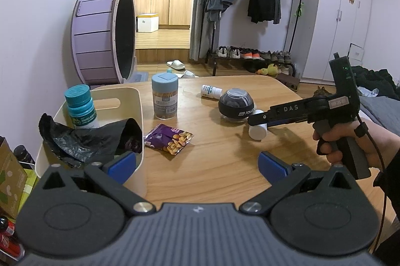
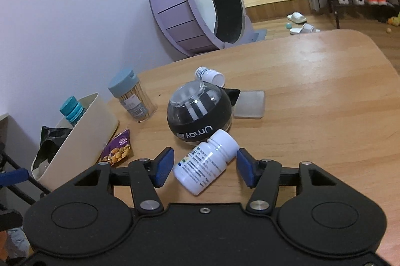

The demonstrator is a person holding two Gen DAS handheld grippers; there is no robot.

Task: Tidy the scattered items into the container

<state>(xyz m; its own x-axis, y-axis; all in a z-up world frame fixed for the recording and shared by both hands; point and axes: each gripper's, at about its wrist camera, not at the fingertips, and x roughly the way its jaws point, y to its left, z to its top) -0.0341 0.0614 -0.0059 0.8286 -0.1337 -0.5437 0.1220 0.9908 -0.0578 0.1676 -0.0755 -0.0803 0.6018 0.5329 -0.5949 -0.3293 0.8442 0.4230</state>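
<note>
1 white, labelled pill bottle [image 2: 206, 161], sideways

The white plastic pill bottle lying on its side [image 1: 257, 129] is mostly hidden in the left wrist view behind the right gripper's black fingers [image 1: 260, 117], so contact there cannot be judged. Its label print [image 2: 200, 163] is too small to read. Crumpled black plastic bag [image 1: 85, 141] covers much of the cream plastic container's [image 1: 136, 101] inside and the lower part of the teal-capped bottle [image 1: 81, 106]. The frosted flat square pad [image 2: 251, 103] is partly hidden behind the black dome-topped ball gadget [image 2: 200, 116]. The person's hand [image 1: 350, 143] is cut off by the right edge.
</note>
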